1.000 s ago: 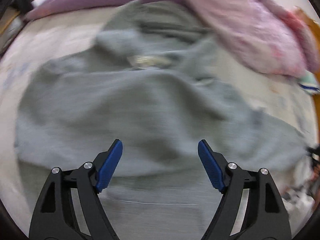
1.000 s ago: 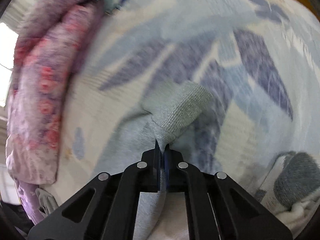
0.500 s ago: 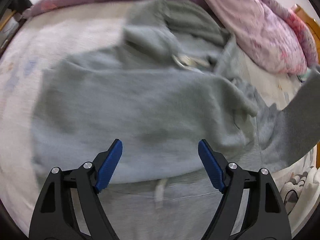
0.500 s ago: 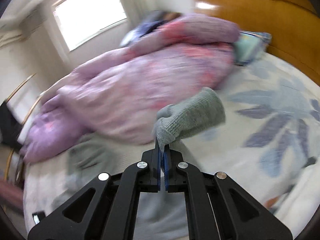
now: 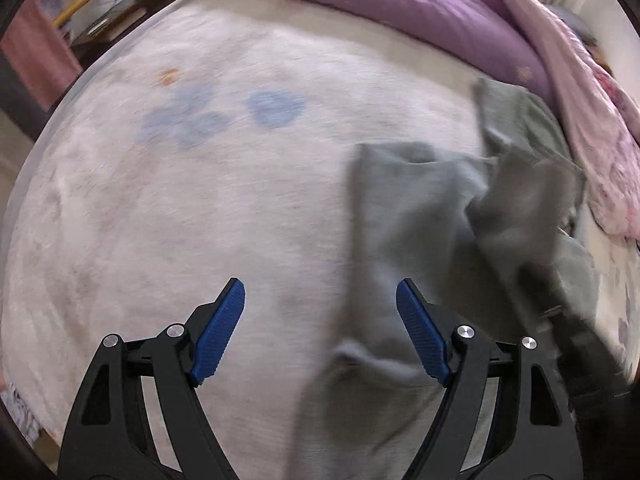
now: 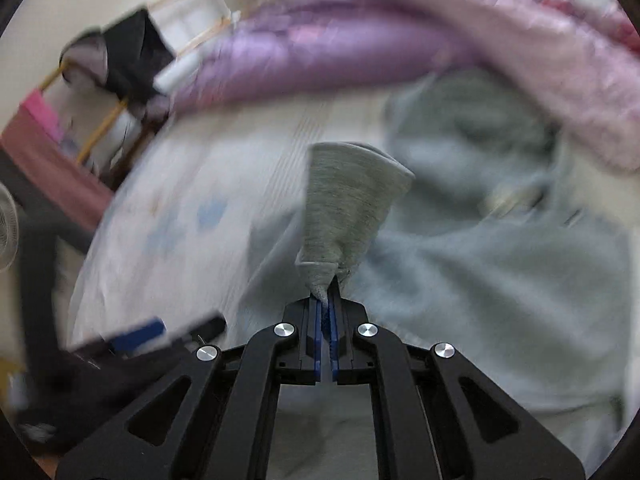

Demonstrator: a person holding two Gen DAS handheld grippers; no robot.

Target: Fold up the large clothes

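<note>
Right gripper: jaws are clenching the ribbed cuff of the grey sweatshirt, the cuff standing up just ahead of the jaws while the garment's body is spreading over the bed ahead and to their right. Left gripper: jaws are gaping wide, grasping nothing, hovering above the pale bedsheet; sweatshirt fabric is lying beneath and beyond the right-hand jaw. Farther off, a purple-pink quilt is lying bunched along the bed's far edge. Both views are motion-blurred.
</note>
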